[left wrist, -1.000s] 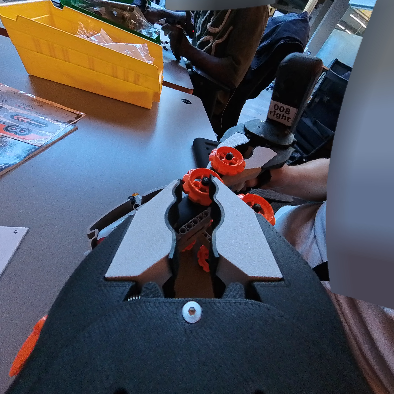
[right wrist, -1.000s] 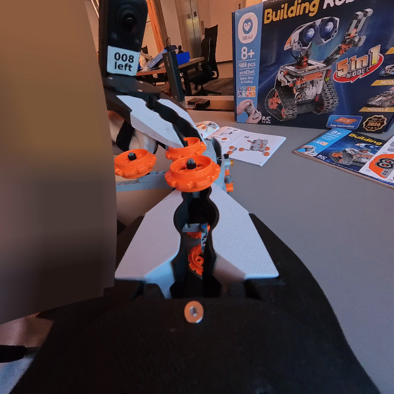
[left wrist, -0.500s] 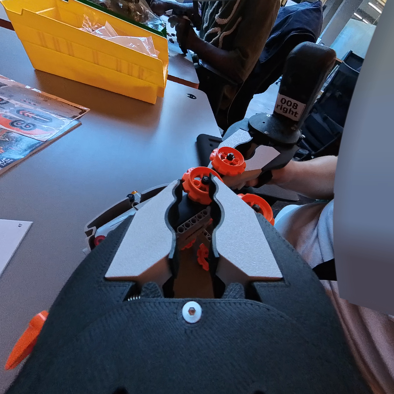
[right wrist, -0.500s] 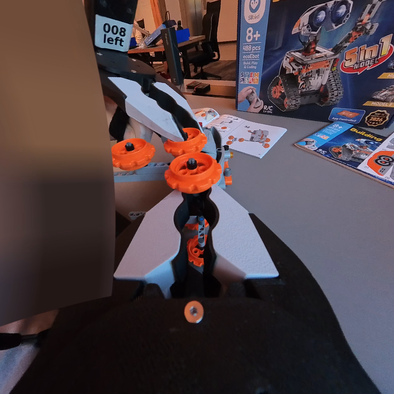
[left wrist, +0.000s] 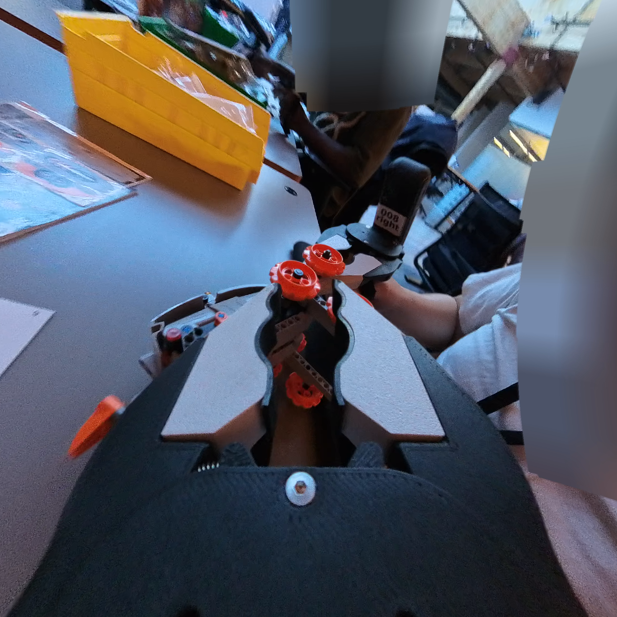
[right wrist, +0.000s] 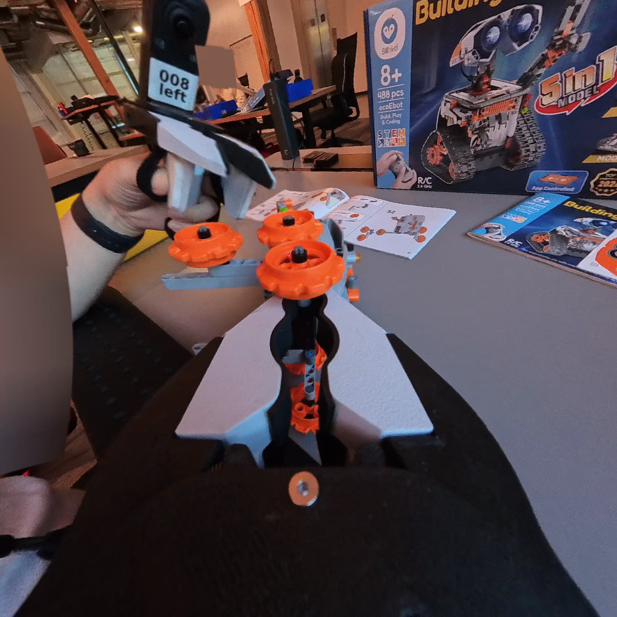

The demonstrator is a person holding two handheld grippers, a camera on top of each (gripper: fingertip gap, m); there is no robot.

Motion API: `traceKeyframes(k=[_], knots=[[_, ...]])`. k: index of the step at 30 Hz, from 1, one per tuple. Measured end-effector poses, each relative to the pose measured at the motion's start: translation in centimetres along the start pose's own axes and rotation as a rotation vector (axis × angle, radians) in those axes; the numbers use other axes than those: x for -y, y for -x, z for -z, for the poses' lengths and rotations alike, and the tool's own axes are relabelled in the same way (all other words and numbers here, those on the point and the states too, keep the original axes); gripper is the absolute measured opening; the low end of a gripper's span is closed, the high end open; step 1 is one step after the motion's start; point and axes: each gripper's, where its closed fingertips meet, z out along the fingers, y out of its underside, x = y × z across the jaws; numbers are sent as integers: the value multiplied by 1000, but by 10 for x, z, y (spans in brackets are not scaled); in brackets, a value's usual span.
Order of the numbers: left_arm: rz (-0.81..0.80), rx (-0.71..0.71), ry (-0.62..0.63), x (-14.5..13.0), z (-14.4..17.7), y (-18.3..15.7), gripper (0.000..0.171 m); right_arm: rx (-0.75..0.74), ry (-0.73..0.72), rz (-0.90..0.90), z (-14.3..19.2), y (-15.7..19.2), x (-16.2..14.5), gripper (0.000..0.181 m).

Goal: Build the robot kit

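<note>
My right gripper (right wrist: 300, 298) has its jaws pressed nearly together on the toy model (right wrist: 213, 275). It pinches the thin dark stem just under the nearest orange wheel (right wrist: 300, 268), so this grip alone carries the model. My left gripper (right wrist: 247, 190) hovers above the model with its jaws spread, touching nothing; its tips are over the far wheel (right wrist: 287, 227). To hold well here, I judge that I must keep the right wrist level and the squeeze constant. The pinch is on a narrow part and the long grey beam sticks out to the left side, so the model can turn in the jaws. I should also keep the left jaws clear of the wheels, because a small knock could twist the piece. The model is at the near edge of the grey table (right wrist: 467, 334), raised a little, I think, though the view does not show well if its far end rests on the surface. It is built of grey perforated beams with three orange toothed wheels on black axles, and more small orange gears are seen lower between my fingers. An open instruction booklet (right wrist: 384, 227) and a big blue box (right wrist: 500, 100) are behind it, and a yellow bin (left wrist: 160, 117) is well apart.
</note>
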Motion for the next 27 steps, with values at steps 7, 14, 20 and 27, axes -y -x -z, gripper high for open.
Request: traceKeyframes(k=[7,14,20,27], knots=[[189,225,-153,-47,51,32,34,214,186,42,-16,0,-17,50],[271,302,-156,-76,44,48,31,12,215,-60,-28,-26,-20,50],[280,296,-142,-77,14,55,27,173,323,-376,-46,-11,-35,49],[285,374,-8,-98,-6,68,38,106,248,-338,-72,-15,-27,47]])
